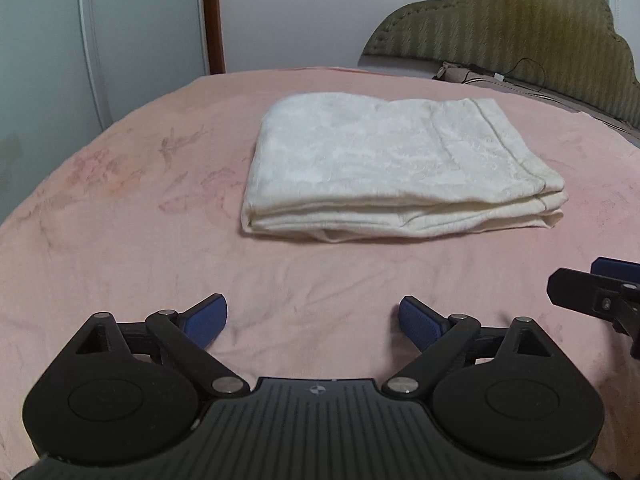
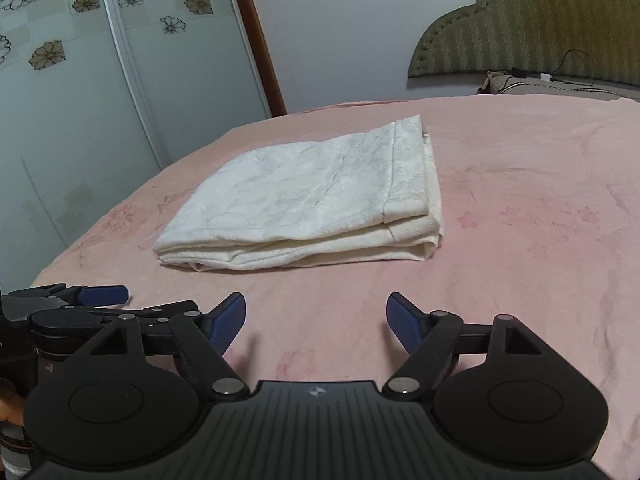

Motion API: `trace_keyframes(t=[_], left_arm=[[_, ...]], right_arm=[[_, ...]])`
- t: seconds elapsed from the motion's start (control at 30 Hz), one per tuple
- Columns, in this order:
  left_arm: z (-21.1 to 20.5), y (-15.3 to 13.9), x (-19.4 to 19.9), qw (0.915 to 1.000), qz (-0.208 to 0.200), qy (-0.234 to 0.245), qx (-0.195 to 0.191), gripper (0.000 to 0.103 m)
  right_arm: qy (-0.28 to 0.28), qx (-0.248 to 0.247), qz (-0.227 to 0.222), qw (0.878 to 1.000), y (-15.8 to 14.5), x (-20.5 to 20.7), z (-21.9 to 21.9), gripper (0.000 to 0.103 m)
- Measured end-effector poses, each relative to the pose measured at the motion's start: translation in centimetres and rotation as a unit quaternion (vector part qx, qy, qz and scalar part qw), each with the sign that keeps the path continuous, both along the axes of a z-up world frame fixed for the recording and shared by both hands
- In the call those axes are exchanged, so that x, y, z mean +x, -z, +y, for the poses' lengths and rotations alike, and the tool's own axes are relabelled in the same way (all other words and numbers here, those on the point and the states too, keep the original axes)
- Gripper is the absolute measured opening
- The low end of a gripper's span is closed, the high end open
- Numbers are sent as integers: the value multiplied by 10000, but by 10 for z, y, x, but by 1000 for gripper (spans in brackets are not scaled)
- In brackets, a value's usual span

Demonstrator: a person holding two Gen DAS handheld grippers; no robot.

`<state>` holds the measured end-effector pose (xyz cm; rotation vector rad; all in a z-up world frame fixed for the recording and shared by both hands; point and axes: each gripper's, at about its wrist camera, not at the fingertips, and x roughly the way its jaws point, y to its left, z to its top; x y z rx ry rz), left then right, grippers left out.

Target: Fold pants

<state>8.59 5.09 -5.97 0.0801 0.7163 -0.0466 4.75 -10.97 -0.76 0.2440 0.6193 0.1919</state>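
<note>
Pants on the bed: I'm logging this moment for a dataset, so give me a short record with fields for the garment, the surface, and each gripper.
garment: white pants, folded into a compact layered rectangle
surface: pink bedspread, pants lying flat near its middle
left gripper: jaws open, holding nothing, short of the pants' near edge
right gripper: jaws open, holding nothing, also short of the pants
contact: neither gripper touches the pants
background: green headboard behind the bed

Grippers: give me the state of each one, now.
Left gripper: open, holding nothing, short of the folded white pants.
Right gripper: open, holding nothing, over the pink bedcover.
</note>
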Motion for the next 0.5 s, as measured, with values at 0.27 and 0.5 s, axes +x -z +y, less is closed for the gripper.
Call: trace_keyframes(t=[0.27,0.5], left_arm=[[-2,3,-11,9999,-75,-78,132,103],[2,-7,-20,9995,-220,-188,151,102]], right_arm=[[-269,-198,104,9994,2,-8,18,88],[-263,-406,296,9984,0,-10,30,89]])
